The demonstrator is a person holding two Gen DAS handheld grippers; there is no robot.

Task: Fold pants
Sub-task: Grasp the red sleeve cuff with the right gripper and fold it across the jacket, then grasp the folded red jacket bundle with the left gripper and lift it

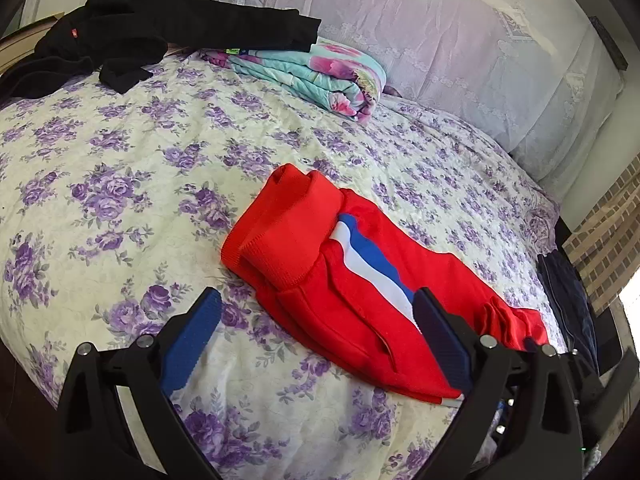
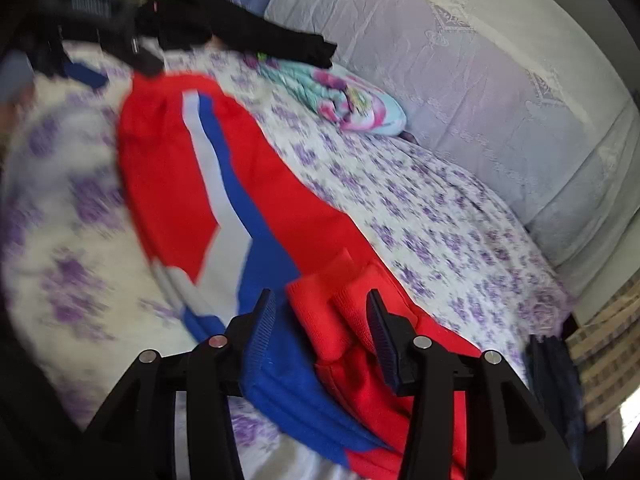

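Red knit pants with a blue-and-white side stripe (image 1: 352, 276), lying partly folded on the purple-flowered bedspread (image 1: 120, 168). Left gripper (image 1: 316, 308) spread wide, holding nothing, low over the pants. Right gripper (image 2: 320, 308) parted around the ribbed red cuffs (image 2: 336, 300); grip not discernible.

Red pants (image 1: 360, 280) – blue-white stripe, cream bedspread (image 1: 120, 184) – purple roses, black clothes (image 1: 160, 28)
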